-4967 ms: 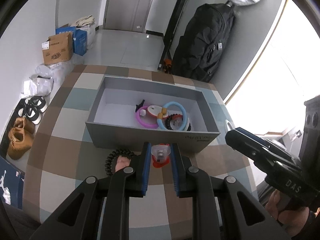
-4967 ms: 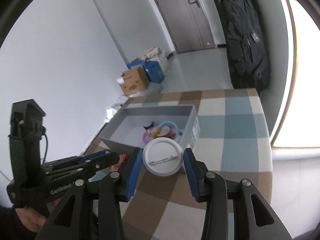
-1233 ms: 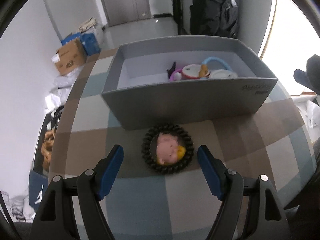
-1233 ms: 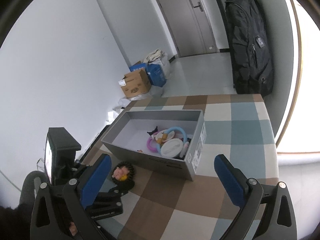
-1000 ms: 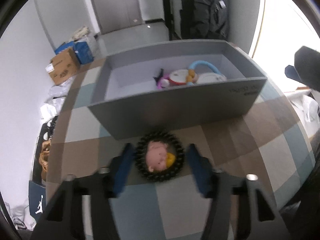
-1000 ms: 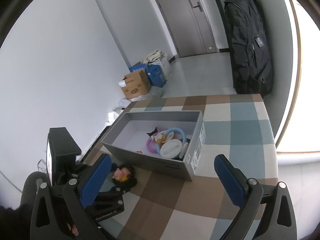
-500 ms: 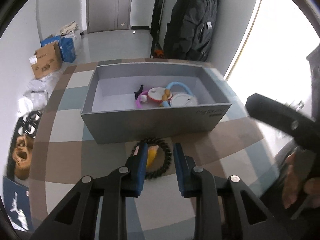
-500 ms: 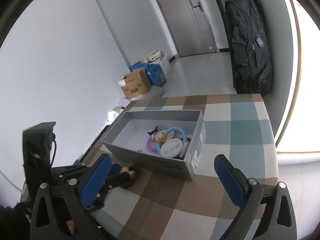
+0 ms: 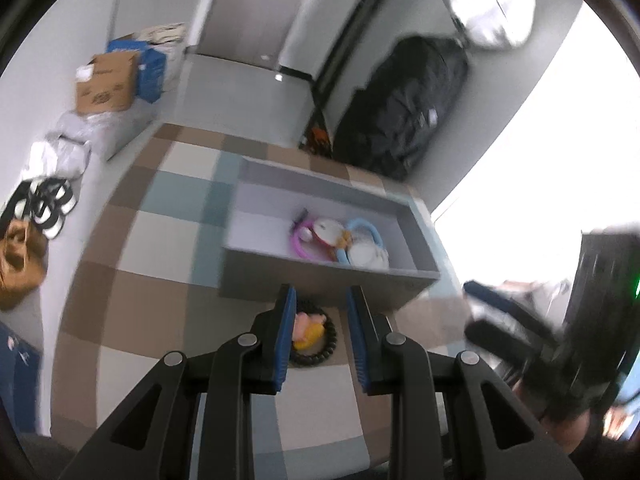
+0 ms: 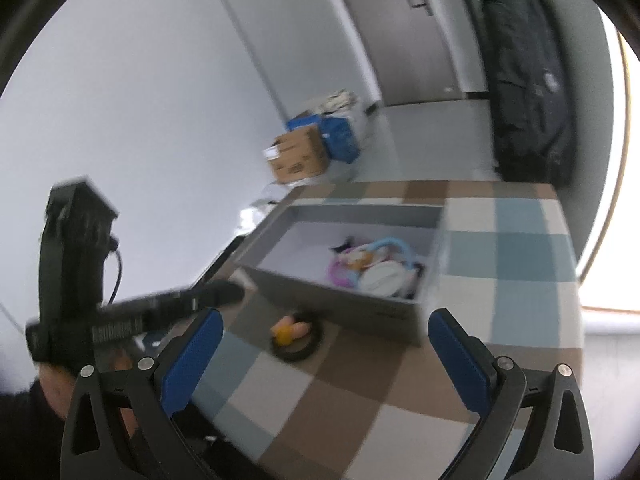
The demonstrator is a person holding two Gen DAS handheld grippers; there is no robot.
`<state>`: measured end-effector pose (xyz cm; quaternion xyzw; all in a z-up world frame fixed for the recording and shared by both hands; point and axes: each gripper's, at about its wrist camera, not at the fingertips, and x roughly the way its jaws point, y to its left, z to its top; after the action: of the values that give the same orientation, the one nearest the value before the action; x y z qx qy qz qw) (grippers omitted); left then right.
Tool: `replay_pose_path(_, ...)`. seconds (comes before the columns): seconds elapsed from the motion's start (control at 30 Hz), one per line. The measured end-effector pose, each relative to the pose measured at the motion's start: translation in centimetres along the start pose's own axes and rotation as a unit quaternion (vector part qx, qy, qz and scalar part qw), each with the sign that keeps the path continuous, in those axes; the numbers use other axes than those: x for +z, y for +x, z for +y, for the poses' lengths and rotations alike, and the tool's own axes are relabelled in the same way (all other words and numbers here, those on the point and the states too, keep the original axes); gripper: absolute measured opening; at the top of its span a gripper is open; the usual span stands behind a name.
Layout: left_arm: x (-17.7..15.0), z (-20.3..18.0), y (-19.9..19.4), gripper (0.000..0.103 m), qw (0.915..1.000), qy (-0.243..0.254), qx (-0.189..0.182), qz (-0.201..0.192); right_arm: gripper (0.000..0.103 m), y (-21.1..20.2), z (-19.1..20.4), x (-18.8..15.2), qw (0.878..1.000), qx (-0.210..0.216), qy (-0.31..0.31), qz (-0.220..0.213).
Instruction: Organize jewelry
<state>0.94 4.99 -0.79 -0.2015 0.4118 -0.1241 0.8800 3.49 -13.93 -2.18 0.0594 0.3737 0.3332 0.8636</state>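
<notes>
The black beaded bracelet point(image 9: 316, 334) with its pink-and-yellow charm lies on the checked tabletop point(image 9: 132, 248) just before the grey box point(image 9: 320, 280), while the left claw point(image 9: 320, 312) hovers narrowed, apparently gripping nothing, and the right claw point(image 10: 324, 344) gapes wide.

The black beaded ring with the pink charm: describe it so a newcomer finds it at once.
Find the grey box on the checked tablecloth. Against its near wall, outside it, lies the black beaded ring. It alone sits outside, with a pink-and-yellow charm inside.
</notes>
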Motion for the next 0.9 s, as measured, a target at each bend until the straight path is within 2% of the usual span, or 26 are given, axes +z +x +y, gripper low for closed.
replay_pose_path(0.17,0.4,2.1,0.0,0.021,0.9982,-0.059,0.009,-0.004,0.101,2.2,2.2,-0.8,0.999,0.024,-0.033,0.033)
replay_pose_path(0.33,0.4,2.8,0.2,0.022,0.9976,-0.069,0.006,0.008,0.086,4.8,3.5,-1.4,0.997,0.028,-0.046,0.061)
replay_pose_path(0.43,0.3,3.0,0.1,0.033,0.9977,-0.067,0.007,0.011,0.077,6.2,3.4,-1.4,0.996,0.022,-0.042,0.074)
replay_pose_path(0.5,0.2,3.3,0.1,0.046,0.9975,-0.070,0.007,0.013,0.073,6.9,3.5,-1.5,0.996,0.016,-0.042,0.078)
replay_pose_path(0.57,0.1,3.6,-0.1,0.049,0.9972,-0.073,0.003,0.013,0.070,7.3,3.5,-1.5,0.996,0.011,-0.043,0.079)
replay_pose_path(0.73,-0.1,4.5,-0.3,0.051,0.9967,-0.077,0.010,0.022,0.061,8.7,4.0,-1.5,0.994,0.005,-0.058,0.089)
replay_pose_path(0.9,-0.1,5.5,-0.4,0.051,0.9957,-0.087,0.019,0.025,0.045,9.9,4.6,-1.6,0.991,-0.022,-0.088,0.098)
